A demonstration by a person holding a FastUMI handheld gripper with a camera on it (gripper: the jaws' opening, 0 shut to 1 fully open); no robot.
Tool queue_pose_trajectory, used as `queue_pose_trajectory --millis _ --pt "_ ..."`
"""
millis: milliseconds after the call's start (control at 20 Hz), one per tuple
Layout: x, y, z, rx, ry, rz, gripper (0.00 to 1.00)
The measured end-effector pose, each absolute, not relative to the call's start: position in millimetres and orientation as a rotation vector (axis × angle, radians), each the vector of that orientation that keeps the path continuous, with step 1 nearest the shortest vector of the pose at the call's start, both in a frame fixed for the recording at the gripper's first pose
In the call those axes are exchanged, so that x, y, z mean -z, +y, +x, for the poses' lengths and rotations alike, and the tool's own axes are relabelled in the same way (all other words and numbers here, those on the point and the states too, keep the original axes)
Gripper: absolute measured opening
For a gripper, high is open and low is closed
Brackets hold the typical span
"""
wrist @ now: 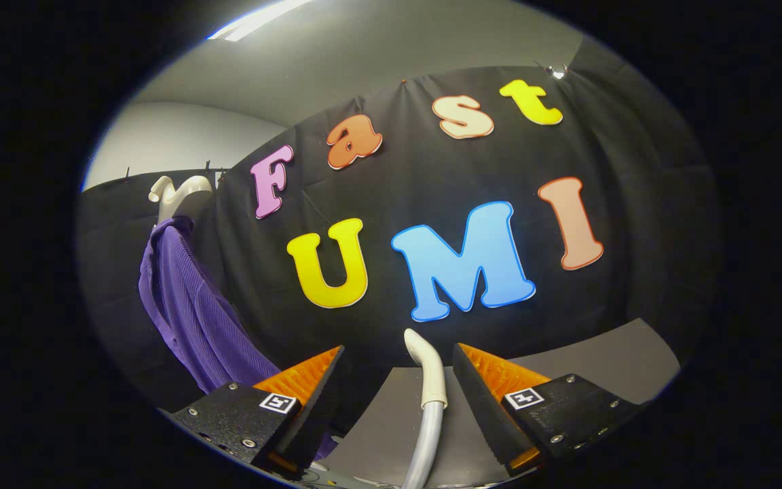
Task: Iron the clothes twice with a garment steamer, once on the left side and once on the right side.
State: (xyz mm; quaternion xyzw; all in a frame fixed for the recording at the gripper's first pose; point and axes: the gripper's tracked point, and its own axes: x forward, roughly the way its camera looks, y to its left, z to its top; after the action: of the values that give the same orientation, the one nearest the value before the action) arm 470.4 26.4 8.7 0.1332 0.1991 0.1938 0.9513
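The white, curved plastic steamer nozzle (426, 370) on its pale ribbed hose (425, 448) rises between the gripper (398, 356), whose fingers stand wide apart, touching nothing. Beyond the left finger hangs a purple ribbed garment (191, 305) on a cream hanger (177, 193), above the grey desk (594, 360).

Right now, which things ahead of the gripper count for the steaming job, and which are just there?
For the job:
- purple ribbed garment on a white hanger
- white steamer nozzle with grey hose, between the open gripper fingers, untouched

Just there:
- grey tabletop
- black cloth wall
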Motion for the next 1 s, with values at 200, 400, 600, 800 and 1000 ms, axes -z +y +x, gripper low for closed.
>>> queue_pose_trajectory --millis 200,400,600,800,1000 --pt "39.5 36.9 509.5 -0.437 0.590 0.339 0.95" --pt "84.5 33.1 538.1 -0.399 0.724 0.360 0.95" --pt "123.6 43.1 543.4 -0.404 0.898 0.474 0.94" --pt "147.8 45.8 542.5 -0.425 1.013 0.521 0.93" --pt "158.5 52.5 538.0 -0.452 1.070 0.559 0.92"
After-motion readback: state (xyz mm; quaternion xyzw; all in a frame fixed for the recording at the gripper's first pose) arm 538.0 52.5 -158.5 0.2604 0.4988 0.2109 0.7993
